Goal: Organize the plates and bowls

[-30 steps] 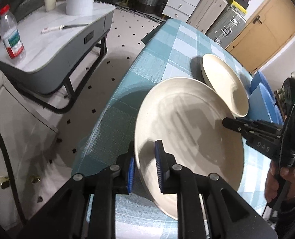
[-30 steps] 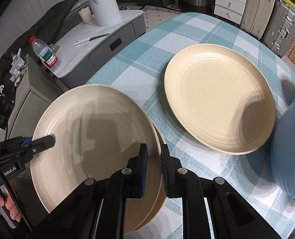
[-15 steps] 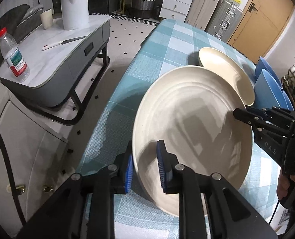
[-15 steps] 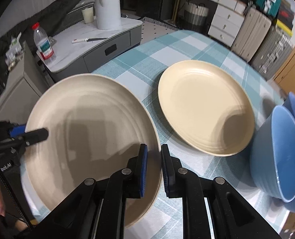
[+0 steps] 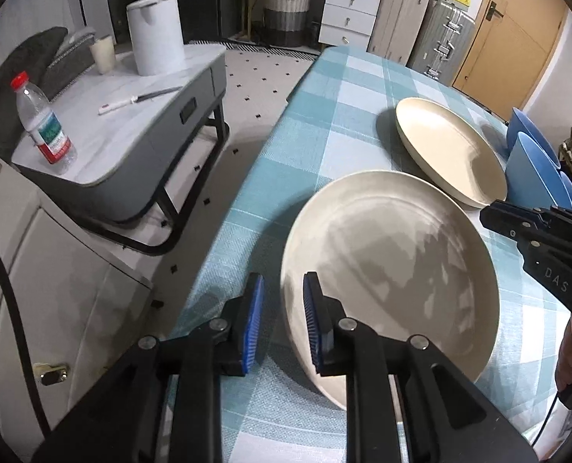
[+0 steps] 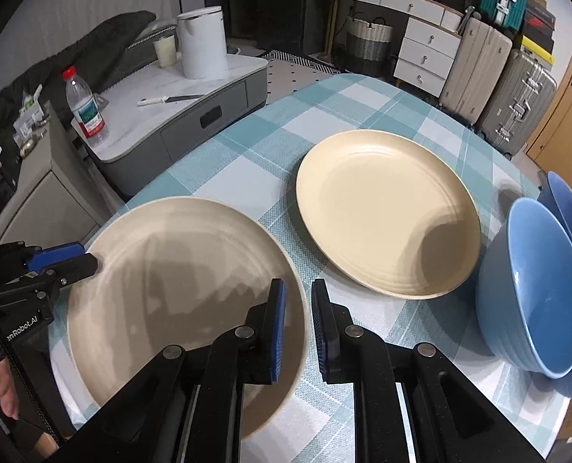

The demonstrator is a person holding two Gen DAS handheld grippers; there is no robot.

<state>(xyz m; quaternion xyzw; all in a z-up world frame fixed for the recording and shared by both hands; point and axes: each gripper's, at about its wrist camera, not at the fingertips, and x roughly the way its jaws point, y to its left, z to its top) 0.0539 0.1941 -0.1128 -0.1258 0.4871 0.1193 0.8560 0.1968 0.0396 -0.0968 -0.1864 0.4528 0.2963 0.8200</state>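
Both grippers clamped near plate [image 5: 393, 270] by opposite rims: left gripper [image 5: 282, 320] fingers narrow on near-left rim, right gripper [image 6: 297, 324] fingers narrow on its edge. Plate raised, tilted, over tabletop [image 5: 336, 108] edge.

Risk: thin-rim pinch slips, or uneven lift twists plate; falls to floor.

Beyond fingers: second plate [image 6: 386, 212], likely stack target. Right of it, blue bowls [image 6: 536, 293] close, could get clipped. Side table [image 5: 131, 135] left, clear.

Two cream plates [image 6: 386, 212] [image 6: 185, 289] sit on a teal-and-white checked tablecloth [image 6: 363, 108]. The bowls [image 6: 536, 289] are blue. Both black grippers [image 5: 280, 320] [image 6: 297, 324] have blue pads.
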